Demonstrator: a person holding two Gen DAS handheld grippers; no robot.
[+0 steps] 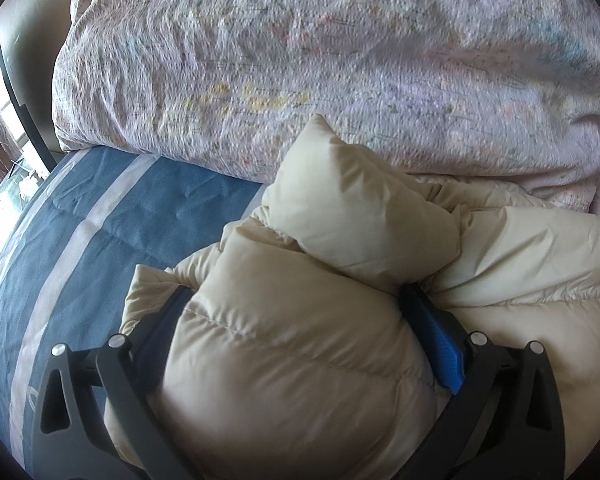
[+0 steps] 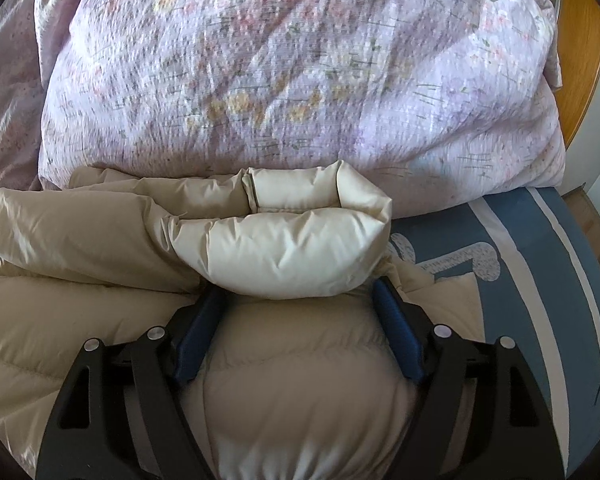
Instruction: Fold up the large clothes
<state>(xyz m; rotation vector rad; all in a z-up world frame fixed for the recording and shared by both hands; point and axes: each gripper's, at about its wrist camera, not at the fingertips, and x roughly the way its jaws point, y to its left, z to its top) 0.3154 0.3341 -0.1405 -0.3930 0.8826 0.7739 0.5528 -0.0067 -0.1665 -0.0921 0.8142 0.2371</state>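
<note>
A cream puffer jacket (image 1: 340, 220) lies bunched on a blue bed sheet (image 1: 100, 220). My left gripper (image 1: 296, 308) is closed around a thick roll of the jacket; its blue pads (image 1: 440, 344) press into the padding on both sides. In the right wrist view the same jacket (image 2: 284, 248) shows, with a folded sleeve end lying across the top. My right gripper (image 2: 300, 304) is likewise shut on a thick bulge of the jacket between its blue pads (image 2: 396, 332). The fingertips are partly buried in the fabric.
A bulky pink floral duvet (image 1: 320, 60) is heaped just behind the jacket, also in the right wrist view (image 2: 300, 72). The blue sheet with white stripes (image 2: 520, 260) extends to the bed edges. A wooden headboard (image 2: 580, 60) stands at the far right.
</note>
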